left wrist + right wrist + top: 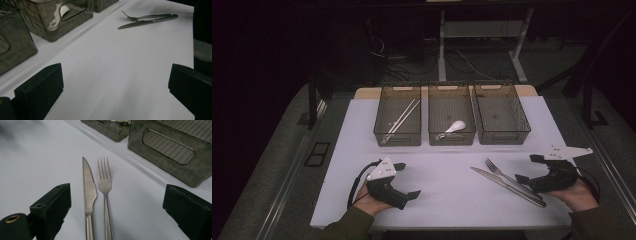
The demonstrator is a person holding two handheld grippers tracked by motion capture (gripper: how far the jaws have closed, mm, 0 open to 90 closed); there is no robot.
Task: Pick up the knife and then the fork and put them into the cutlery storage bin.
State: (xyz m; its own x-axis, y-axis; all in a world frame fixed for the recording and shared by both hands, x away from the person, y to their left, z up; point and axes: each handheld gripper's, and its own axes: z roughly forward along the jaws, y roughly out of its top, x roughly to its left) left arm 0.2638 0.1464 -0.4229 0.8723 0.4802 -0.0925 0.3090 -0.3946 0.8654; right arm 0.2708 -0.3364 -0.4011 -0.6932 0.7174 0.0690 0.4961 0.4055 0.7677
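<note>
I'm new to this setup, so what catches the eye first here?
A knife and fork lie side by side on the white table, right in front of the open right claw. Beyond stand three dark bins; the left one holds chopsticks, the middle a white spoon.

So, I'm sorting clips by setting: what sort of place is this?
Probably a lab or workshop, not a kitchen: a white-topped table in a dark room, loose cables on the floor behind, and three bins for cutlery sorting.

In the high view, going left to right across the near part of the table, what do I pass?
Left gripper → knife → fork → right gripper. The knife and fork lie side by side, the fork slightly farther back.
</note>
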